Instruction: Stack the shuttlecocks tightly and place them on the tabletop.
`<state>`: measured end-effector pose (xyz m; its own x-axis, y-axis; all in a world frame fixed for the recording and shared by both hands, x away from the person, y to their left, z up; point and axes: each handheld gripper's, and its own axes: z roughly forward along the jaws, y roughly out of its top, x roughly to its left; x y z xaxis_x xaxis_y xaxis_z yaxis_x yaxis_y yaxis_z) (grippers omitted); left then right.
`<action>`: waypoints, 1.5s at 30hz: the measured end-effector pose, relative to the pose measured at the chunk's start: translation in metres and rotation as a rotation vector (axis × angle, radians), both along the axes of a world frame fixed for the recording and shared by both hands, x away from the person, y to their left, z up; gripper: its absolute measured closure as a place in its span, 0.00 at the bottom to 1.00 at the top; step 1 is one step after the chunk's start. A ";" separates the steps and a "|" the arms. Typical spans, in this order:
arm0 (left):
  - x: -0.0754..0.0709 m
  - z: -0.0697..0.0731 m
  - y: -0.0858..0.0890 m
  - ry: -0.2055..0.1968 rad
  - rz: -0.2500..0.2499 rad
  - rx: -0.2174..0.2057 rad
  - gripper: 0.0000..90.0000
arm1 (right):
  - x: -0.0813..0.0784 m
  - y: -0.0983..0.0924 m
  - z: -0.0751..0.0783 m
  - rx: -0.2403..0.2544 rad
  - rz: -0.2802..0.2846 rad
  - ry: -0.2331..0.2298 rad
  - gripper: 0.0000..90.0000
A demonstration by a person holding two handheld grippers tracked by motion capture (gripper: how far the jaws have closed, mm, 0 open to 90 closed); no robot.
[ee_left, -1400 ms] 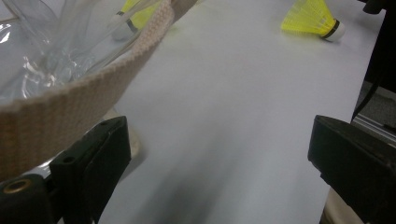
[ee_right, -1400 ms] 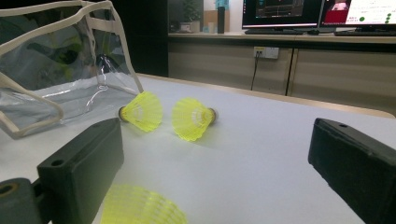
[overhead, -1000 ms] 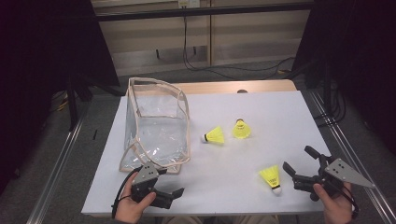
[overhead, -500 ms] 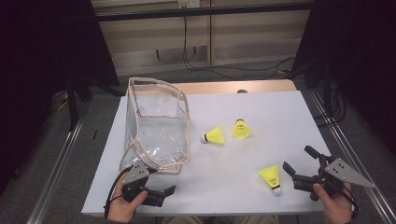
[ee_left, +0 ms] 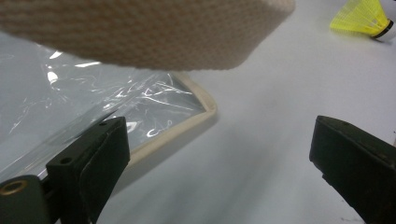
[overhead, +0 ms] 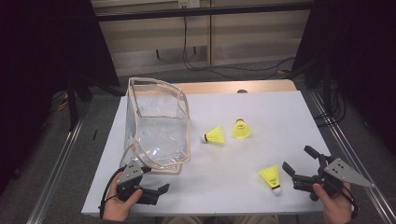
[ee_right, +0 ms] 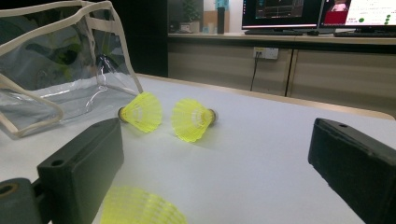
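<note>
The bag (overhead: pixel 156 126) is clear, glossy plastic, creased and glinting, edged in rough beige woven cloth tape. The shuttlecocks (overhead: pixel 215 136) have bright yellow ribbed plastic skirts. The tabletop (overhead: pixel 261 116) is smooth, matt white. The left tongs (ee_left: pixel 210 154) and right tongs (ee_right: pixel 215 163) are matt black plastic.
</note>
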<state>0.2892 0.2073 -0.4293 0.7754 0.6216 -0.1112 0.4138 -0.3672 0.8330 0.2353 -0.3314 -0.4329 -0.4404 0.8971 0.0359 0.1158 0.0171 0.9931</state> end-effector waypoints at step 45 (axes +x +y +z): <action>0.007 -0.004 0.026 -0.045 -0.015 -0.030 0.07 | 0.013 -0.002 0.010 -0.010 -0.036 0.026 0.03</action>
